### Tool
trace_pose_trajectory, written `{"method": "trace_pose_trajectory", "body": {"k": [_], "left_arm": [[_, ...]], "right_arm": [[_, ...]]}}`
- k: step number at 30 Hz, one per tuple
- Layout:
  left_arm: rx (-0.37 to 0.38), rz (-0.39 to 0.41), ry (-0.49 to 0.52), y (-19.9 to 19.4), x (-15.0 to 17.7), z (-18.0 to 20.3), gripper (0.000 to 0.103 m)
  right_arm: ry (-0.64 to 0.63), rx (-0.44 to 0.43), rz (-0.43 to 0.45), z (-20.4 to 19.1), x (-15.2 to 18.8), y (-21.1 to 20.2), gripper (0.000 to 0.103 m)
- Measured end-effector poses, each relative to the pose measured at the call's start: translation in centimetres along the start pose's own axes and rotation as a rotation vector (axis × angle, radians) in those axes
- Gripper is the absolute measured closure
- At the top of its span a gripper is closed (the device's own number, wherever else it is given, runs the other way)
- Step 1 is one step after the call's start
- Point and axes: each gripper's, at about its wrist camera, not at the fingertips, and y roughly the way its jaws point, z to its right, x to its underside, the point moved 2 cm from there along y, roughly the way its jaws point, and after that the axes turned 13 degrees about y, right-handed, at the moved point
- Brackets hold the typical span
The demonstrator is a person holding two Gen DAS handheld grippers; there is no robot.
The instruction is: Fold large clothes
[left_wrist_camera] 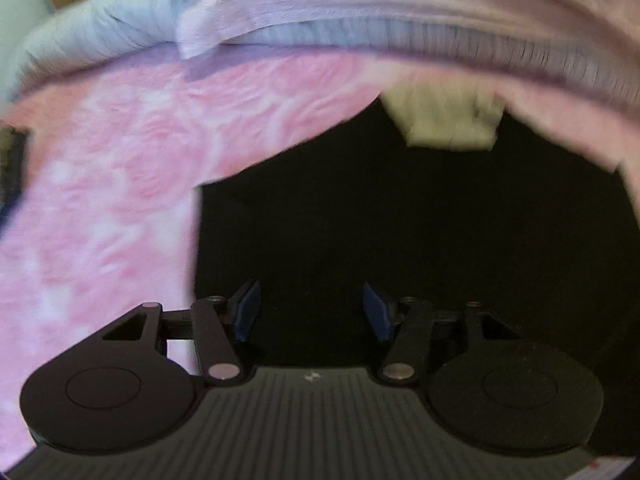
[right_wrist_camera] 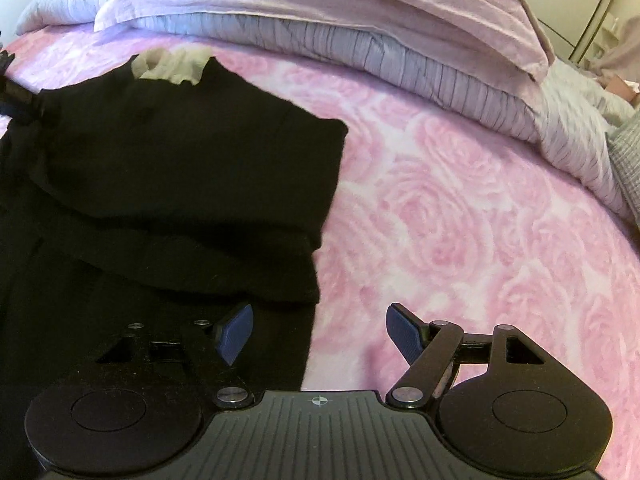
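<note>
With both the left gripper [left_wrist_camera: 311, 312] and right gripper [right_wrist_camera: 320, 334] open and empty over the flat black fabric garment [right_wrist_camera: 180, 168] on the pink rose-patterned blanket [right_wrist_camera: 460, 220], we judge we're between folds and must next grasp an edge

Left wrist view is motion-smeared: the rose print on the pink blanket [left_wrist_camera: 100, 184] is washed out and the pillow [left_wrist_camera: 360, 0] edges streak. Black garment [left_wrist_camera: 420, 220] reads as one flat dark mass, no seams or folds resolvable, and its lower part is hidden behind the left hand-held gripper [left_wrist_camera: 311, 312] body. Pale cloth [left_wrist_camera: 448, 120] at the garment's far end: can't tell if lining or a separate item. Right wrist view: garment runs off the left edge; small dark object [right_wrist_camera: 16, 96] there is cut off, unidentifiable. Cluttered things [right_wrist_camera: 620, 80] at far right too small to identify.
</note>
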Motion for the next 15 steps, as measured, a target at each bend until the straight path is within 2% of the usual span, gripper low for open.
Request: {"method": "trace_pose_trajectory", "body": {"k": [2,5,6,7,9,11,14,15], "left_arm": [[-0.042,-0.009,-0.003,-1.4,2.5,-0.6,0.046],[-0.071,-0.051,-0.107,-3.1,6.8,-2.9,0.048],[-0.081,-0.037,-0.155,-3.8,7.6,-3.6,0.051],[-0.073,-0.017,-0.204,-4.5,8.3,-4.5,0.059],[-0.028,0.045,-0.287,-5.8,8.9,-5.9,0.063],[0.045,0.095,-0.318,-6.1,8.2,-6.8,0.063],[0.134,0.116,-0.296,-5.0,6.5,-7.0,0.063],[0.141,0.105,-0.275,-4.3,5.7,-6.6,0.063]], "right_arm": [[-0.002,-0.007,0.0,0.0,0.0,-0.1,0.031],[0.01,-0.036,-0.009,0.1,0.0,-0.2,0.031],[0.013,-0.047,-0.008,0.2,-0.1,-0.3,0.031],[0.014,-0.054,-0.005,0.1,-0.1,-0.3,0.031],[0.02,-0.071,0.001,0.0,-0.4,-0.4,0.031],[0.026,-0.093,0.006,0.0,-0.8,-0.3,0.031],[0.035,-0.122,0.017,0.0,-1.7,0.0,0.031],[0.044,-0.134,0.024,0.1,-2.1,0.1,0.031]]}}
